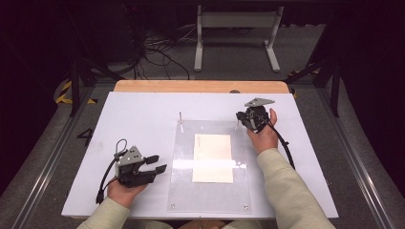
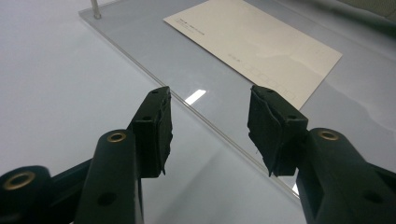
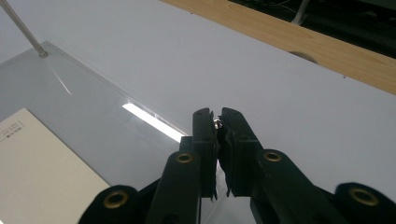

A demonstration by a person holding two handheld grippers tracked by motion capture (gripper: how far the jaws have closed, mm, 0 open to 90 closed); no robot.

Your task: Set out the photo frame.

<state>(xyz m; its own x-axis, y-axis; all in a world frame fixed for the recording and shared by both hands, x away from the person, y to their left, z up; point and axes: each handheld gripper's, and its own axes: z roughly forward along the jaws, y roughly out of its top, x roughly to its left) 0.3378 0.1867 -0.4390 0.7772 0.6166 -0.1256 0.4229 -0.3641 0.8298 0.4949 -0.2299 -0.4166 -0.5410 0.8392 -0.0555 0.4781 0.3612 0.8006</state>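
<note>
A clear acrylic plate (image 1: 184, 191) lies on the white table with a cream card (image 1: 213, 157) flat on its middle. Thin metal pins stand at its two far corners. My right gripper (image 1: 240, 119) is shut on the far right pin (image 3: 217, 123), whose shiny tip shows between the pads. The far left pin (image 1: 181, 117) stands free. My left gripper (image 1: 157, 163) is held open with nothing in it, just left of the plate's left edge (image 2: 140, 46), pointing toward the card (image 2: 261, 44).
The white tabletop (image 1: 133, 114) has a wooden strip (image 1: 200, 86) along its far edge. Beyond it, on the floor, are a white metal stand (image 1: 236, 21) and loose cables (image 1: 157, 52). Metal rails run along both sides of the table.
</note>
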